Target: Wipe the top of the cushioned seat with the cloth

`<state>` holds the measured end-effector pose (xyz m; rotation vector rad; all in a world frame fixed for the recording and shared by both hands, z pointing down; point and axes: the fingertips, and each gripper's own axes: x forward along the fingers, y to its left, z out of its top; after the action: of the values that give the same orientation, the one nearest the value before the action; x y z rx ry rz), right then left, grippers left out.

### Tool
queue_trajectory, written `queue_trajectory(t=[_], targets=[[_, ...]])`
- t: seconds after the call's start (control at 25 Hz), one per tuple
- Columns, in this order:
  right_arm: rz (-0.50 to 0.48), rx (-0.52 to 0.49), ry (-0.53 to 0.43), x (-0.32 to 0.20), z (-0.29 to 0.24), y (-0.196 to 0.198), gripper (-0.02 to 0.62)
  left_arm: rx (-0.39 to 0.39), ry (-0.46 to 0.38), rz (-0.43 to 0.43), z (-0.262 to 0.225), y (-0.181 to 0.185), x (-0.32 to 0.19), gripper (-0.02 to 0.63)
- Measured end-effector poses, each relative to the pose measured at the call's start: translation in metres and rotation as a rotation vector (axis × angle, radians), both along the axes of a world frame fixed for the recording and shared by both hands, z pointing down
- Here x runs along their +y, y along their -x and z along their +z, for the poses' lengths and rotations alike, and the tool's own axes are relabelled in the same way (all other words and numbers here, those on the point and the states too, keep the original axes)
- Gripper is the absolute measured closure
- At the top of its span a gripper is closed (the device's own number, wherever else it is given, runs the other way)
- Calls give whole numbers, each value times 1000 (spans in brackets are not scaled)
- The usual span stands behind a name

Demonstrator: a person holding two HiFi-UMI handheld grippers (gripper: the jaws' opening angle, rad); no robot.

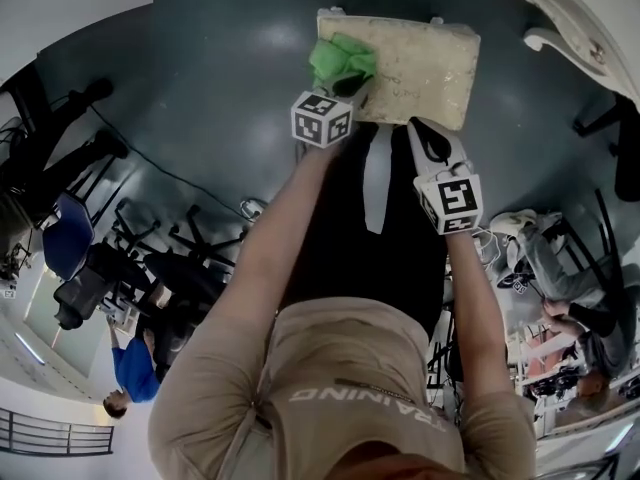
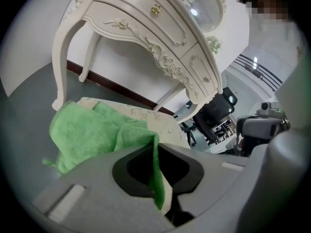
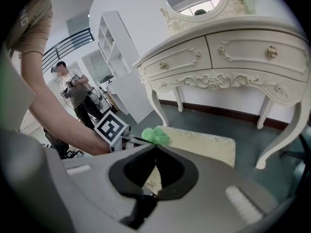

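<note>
The cushioned seat (image 1: 425, 63) is a cream rectangular stool top with a faint floral print. A green cloth (image 1: 341, 58) lies bunched on its left end. My left gripper (image 1: 350, 85) is shut on the cloth, and a fold of green cloth (image 2: 92, 135) runs between its jaws while the rest spreads over the seat (image 2: 148, 119). My right gripper (image 1: 427, 136) hovers just off the seat's near edge, shut and holding nothing. In the right gripper view, the right gripper (image 3: 154, 149) looks across the seat (image 3: 206, 147) at the cloth (image 3: 155, 136) and the left gripper's marker cube (image 3: 112, 128).
A cream carved dressing table (image 3: 233, 57) with a round mirror stands right behind the seat; one curved leg (image 2: 59, 67) comes down beside the seat's left end. The floor (image 1: 230, 78) is dark grey. Office chairs (image 1: 150, 258) and people (image 1: 130, 368) are further off.
</note>
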<state>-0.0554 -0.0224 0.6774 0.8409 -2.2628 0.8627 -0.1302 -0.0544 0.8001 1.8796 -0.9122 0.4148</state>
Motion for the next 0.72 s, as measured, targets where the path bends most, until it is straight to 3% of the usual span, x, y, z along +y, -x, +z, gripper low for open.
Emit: queue_trajectory(t=[0.32, 0.72], targets=[[-10, -25, -2, -1, 6, -48, 598, 7, 1, 26, -3, -76, 1, 581], [9, 0, 7, -4, 14, -155, 598, 37, 0, 72, -12, -195, -7, 581]])
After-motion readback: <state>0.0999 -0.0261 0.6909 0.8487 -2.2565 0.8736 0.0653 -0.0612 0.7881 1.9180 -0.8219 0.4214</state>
